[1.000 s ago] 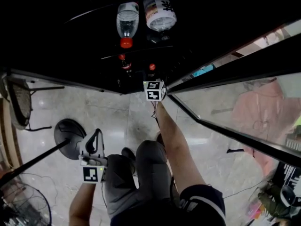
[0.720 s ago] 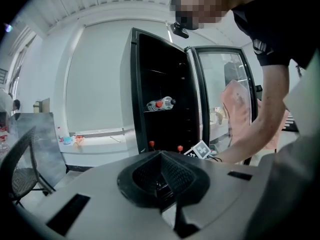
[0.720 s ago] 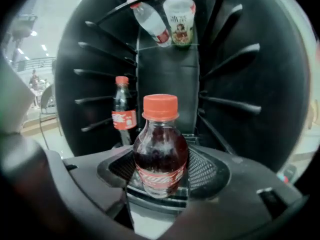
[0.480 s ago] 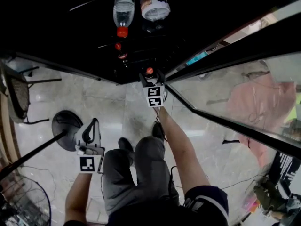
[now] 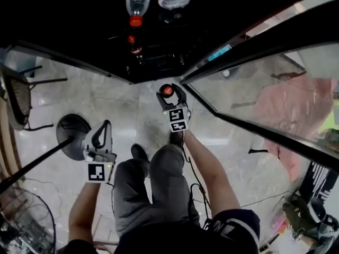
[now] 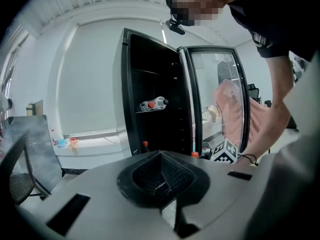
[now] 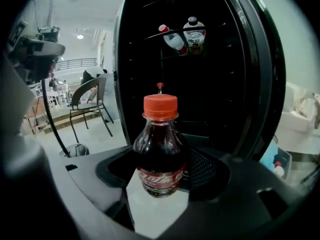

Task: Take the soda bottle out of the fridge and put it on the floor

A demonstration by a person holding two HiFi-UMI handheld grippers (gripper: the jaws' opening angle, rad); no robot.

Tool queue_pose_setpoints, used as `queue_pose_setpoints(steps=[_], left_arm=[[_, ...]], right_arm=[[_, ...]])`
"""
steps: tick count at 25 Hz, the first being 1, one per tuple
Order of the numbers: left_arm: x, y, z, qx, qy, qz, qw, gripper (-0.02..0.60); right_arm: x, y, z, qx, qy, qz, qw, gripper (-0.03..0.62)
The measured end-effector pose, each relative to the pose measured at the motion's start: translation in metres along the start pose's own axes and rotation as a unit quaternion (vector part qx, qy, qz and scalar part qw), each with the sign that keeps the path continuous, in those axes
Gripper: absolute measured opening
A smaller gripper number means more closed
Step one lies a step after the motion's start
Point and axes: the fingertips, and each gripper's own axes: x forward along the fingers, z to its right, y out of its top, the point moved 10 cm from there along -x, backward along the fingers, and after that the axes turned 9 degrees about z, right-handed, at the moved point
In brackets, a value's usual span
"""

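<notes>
While the head view looks steeply down, the right gripper is clamped on the soda bottle, red cap up, held just outside the open fridge and over the marble floor, beside the lower corner of the glass door; the left gripper hangs lower left w/ nothing in it, near a round black stand base; inside, a clear bottle lies on an upper shelf w/ its red cap toward the front edge, and a 2nd small red-capped bottle stands lower down. Left gripper view: left gripper has its jaws pressed together, empty; fridge ahead, door swung open, clear bottle on the shelf. Right gripper view: right gripper has its jaws set wide, pads pressing both sides of the soda bottle, upright, dark drink, red label; fridge close behind; chair at left on the floor.
</notes>
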Motion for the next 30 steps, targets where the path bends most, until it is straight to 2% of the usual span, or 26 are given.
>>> queue_pose_setpoints(steps=[6,14,19,30], left_arm=[[0.003,-0.015,0.004,-0.003,-0.012,-0.004,0.9999,0.025],[0.003,-0.042,0.002,0.015,-0.019,0.002,0.9997,0.024],[0.009,-0.062,0.006,0.028,-0.028,0.017,0.9991,0.023],[0.023,-0.12,0.008,0.038,-0.037,0.011,0.9985,0.023]], right_arm=[[-0.015,-0.028,-0.014,0.0,0.024,-0.01,1.0,0.312],[-0.002,-0.081,-0.021,-0.022,0.056,-0.021,0.998,0.311],[0.017,-0.123,-0.018,-0.03,0.059,-0.023,0.998,0.312],[0.055,-0.207,-0.012,-0.03,0.054,-0.036,0.997,0.312]])
